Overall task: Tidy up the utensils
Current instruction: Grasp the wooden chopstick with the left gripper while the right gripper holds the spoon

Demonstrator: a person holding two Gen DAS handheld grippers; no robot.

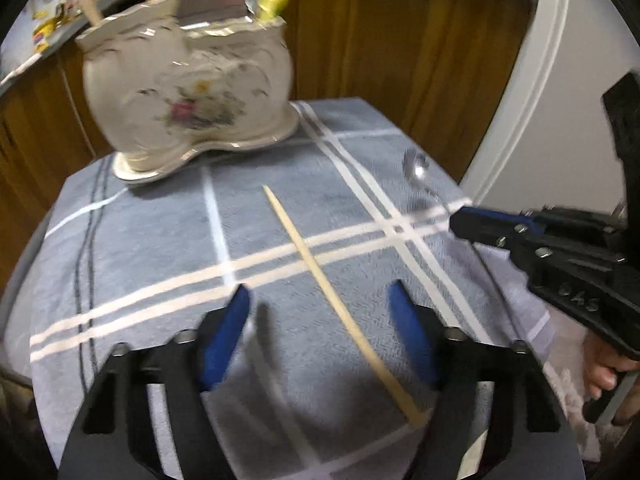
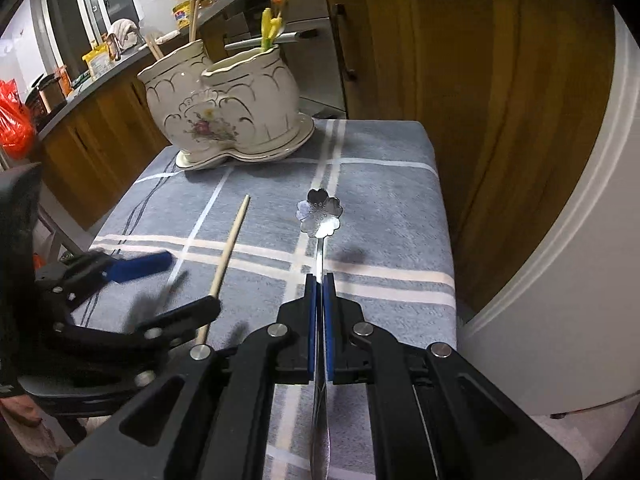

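Note:
A cream ceramic utensil holder (image 1: 188, 104) with two compartments stands at the far left of the cloth; it also shows in the right wrist view (image 2: 224, 108) with chopsticks, a fork and a yellow utensil in it. A wooden chopstick (image 1: 340, 300) lies loose on the cloth, between the fingers of my open left gripper (image 1: 320, 300); it also shows in the right wrist view (image 2: 228, 264). My right gripper (image 2: 320, 280) is shut on the handle of a silver flower-shaped spoon (image 2: 320, 214), whose bowl rests on the cloth. The spoon's bowl (image 1: 416, 168) and right gripper (image 1: 456, 220) show in the left wrist view.
The blue-grey checked cloth (image 2: 384, 184) covers a small table. Wooden cabinets (image 2: 440, 60) stand behind, a white rounded appliance (image 2: 560, 280) stands at the right. A cluttered counter (image 2: 80, 80) runs at the far left.

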